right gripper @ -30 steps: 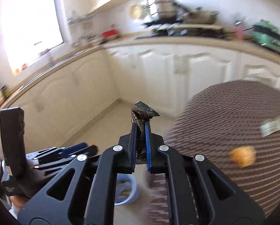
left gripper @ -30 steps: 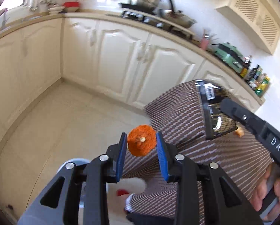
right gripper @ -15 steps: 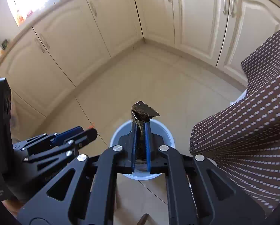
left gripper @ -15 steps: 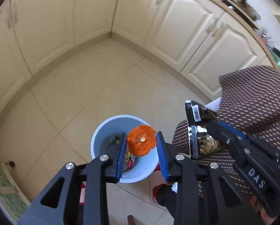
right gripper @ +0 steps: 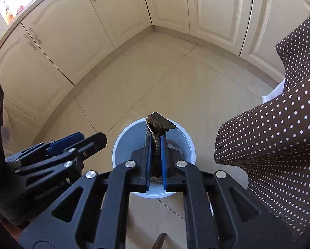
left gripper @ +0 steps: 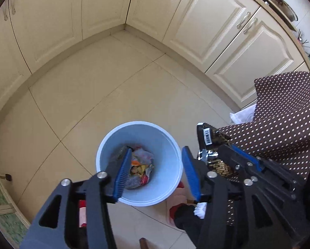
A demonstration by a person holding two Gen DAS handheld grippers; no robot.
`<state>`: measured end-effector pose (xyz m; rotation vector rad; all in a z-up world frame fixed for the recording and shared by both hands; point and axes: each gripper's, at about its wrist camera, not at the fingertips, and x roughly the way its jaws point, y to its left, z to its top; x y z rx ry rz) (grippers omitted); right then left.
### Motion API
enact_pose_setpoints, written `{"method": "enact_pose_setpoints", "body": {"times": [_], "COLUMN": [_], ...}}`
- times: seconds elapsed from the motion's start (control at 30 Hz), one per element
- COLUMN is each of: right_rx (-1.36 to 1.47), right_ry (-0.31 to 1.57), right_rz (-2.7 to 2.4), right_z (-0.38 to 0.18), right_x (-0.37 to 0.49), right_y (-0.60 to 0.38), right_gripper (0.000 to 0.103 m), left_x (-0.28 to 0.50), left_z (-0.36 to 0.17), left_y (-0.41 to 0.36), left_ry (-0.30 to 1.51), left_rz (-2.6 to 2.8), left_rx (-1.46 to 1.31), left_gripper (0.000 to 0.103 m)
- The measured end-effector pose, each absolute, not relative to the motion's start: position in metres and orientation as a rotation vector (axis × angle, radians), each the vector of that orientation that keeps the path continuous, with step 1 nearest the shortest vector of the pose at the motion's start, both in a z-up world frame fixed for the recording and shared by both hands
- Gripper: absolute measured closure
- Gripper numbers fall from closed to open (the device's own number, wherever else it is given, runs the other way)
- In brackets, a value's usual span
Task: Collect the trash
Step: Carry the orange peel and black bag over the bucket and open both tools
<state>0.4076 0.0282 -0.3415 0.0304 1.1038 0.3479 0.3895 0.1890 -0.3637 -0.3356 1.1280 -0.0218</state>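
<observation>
Left tongs (left gripper: pixel 155 172) above the pale blue bin (left gripper: pixel 171 145) on the floor, jaws just opened, nothing between them. Right tongs (right gripper: pixel 156 145) clamp a dark wrapper (right gripper: pixel 159 124) over the bin.

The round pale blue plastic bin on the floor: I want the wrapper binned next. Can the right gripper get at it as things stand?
Probably yes. The right gripper, shut on the dark crinkled wrapper, hangs above the pale blue bin's open mouth, nothing between; the open left gripper sits alongside.
</observation>
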Motion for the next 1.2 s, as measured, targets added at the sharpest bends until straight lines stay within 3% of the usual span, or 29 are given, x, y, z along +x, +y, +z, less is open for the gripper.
{"method": "enact_pose_setpoints", "body": {"times": [1.2], "right_rx": [0.032], "right_ry": [1.092], "right_rz": [0.354], "right_z": [-0.352], "right_x": [0.424], "right_y": [0.047], "right_gripper": [0.091], "left_x": [0.384], "left_z": [-0.368], "left_y": [0.218], "left_ry": [1.125], "left_rz": [0.097], "left_rx": [-0.306], "left_gripper": [0.044]}}
